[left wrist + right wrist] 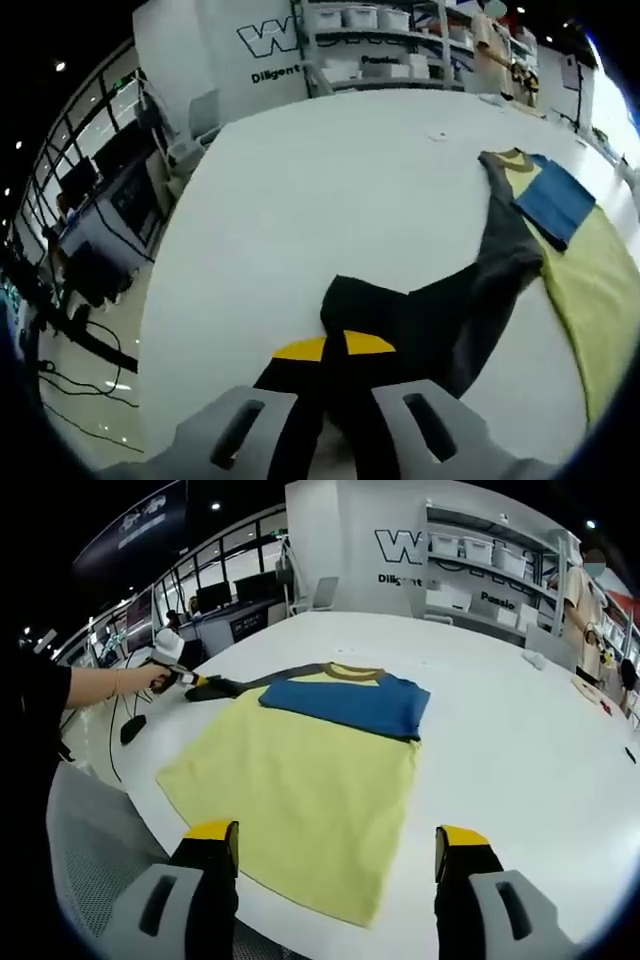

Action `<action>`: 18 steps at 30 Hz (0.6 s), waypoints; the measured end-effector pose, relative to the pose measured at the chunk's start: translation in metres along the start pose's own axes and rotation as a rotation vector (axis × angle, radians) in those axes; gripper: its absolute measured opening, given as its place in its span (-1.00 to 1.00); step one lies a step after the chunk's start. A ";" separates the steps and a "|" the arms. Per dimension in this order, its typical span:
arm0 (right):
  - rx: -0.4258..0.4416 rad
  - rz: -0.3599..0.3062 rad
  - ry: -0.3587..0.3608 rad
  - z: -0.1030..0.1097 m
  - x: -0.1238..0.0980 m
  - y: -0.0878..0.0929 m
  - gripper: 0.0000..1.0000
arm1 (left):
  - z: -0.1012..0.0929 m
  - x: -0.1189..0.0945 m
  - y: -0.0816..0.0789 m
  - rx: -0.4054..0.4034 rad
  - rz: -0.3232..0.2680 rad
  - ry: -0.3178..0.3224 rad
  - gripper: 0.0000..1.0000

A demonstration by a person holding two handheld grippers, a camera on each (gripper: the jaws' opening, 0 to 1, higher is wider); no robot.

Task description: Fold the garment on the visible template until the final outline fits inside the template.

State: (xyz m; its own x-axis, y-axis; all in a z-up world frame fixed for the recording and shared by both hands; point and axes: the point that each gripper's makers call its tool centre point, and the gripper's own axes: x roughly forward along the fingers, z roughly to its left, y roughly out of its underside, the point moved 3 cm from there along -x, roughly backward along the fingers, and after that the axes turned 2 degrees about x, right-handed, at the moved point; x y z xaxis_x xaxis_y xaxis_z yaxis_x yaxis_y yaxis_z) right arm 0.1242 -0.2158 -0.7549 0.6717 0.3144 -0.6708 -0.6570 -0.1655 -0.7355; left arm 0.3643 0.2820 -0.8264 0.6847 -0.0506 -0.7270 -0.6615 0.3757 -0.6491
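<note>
Left claw [335,425] pinches the garment's [310,770] dark sleeve [400,320]; right claw [338,865] gapes empty above its hem

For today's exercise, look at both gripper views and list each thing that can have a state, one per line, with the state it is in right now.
Left gripper: shut on the dark sleeve.
Dark sleeve: pulled out sideways from the shirt, its end pinched and bunched.
Right gripper: open, holding nothing, at the shirt's hem.
Yellow shirt: lying flat on the table, not yet folded.
Blue panel: lying flat across the shirt's chest.
White table: bearing the shirt.
</note>
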 end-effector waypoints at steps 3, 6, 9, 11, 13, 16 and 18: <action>0.001 -0.005 -0.001 0.000 0.000 -0.001 0.57 | 0.008 -0.006 -0.003 0.011 -0.026 -0.035 -0.82; -0.001 -0.004 -0.007 0.001 0.001 -0.001 0.57 | 0.016 -0.012 -0.006 -0.032 -0.054 -0.066 -0.83; -0.006 -0.001 -0.012 0.002 0.001 0.000 0.57 | 0.027 -0.020 -0.005 -0.045 -0.075 -0.112 -0.83; -0.008 -0.001 -0.014 0.003 0.002 -0.001 0.56 | 0.033 -0.025 -0.004 -0.067 -0.091 -0.126 -0.83; -0.010 -0.003 -0.020 0.005 0.002 -0.001 0.56 | 0.048 -0.030 0.000 -0.141 -0.110 -0.160 -0.83; -0.013 -0.004 -0.021 0.005 0.002 -0.002 0.55 | 0.054 -0.033 0.004 -0.170 -0.108 -0.177 -0.83; -0.013 -0.004 -0.022 0.006 0.002 -0.002 0.54 | 0.055 -0.033 0.005 -0.174 -0.107 -0.178 -0.83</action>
State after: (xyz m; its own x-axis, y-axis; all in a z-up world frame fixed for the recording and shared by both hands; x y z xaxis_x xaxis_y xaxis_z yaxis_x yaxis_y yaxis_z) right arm 0.1248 -0.2097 -0.7546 0.6666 0.3353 -0.6658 -0.6497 -0.1766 -0.7394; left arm 0.3551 0.3362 -0.7933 0.7866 0.0876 -0.6112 -0.6143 0.2111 -0.7603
